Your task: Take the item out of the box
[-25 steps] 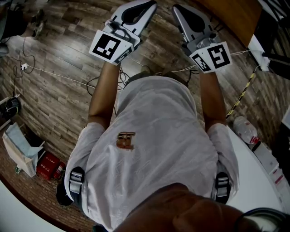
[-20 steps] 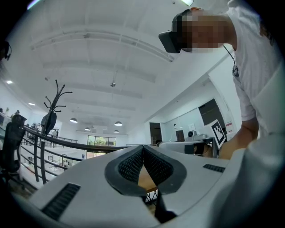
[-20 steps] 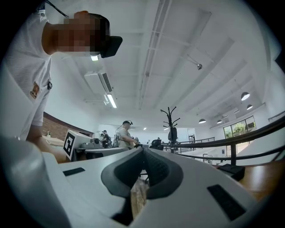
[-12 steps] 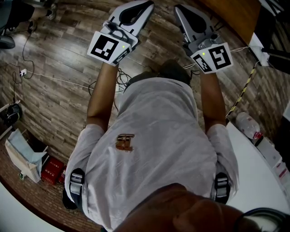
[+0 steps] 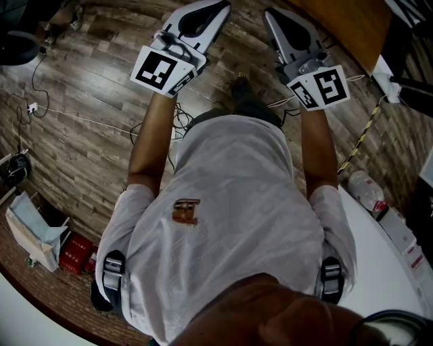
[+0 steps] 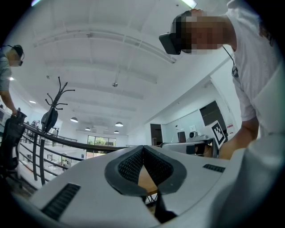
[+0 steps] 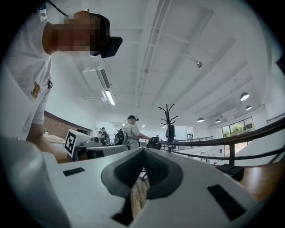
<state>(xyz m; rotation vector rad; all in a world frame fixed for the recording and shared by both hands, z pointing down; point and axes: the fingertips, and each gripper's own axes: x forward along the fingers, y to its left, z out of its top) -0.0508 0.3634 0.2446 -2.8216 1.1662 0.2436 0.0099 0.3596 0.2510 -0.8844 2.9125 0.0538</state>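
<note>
Both left gripper [image 5: 218, 8] and right gripper [image 5: 272, 13] have fingers shut tip to tip, empty. Box and item appear in no view; floor [image 5: 101, 67] lies below. Risk: reaching in unopened would shove the box, not grasp the item

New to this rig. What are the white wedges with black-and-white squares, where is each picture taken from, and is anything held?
No robot here: a person carries two handheld two-jaw tools. The top-down picture comes from a camera on their head, showing the left gripper and right gripper held out over a wooden floor; the squares are marker cubes fixed on them. The other two pictures come from cameras riding on each gripper, looking along its jaws. Both pairs are closed on nothing. No box is visible.
</note>
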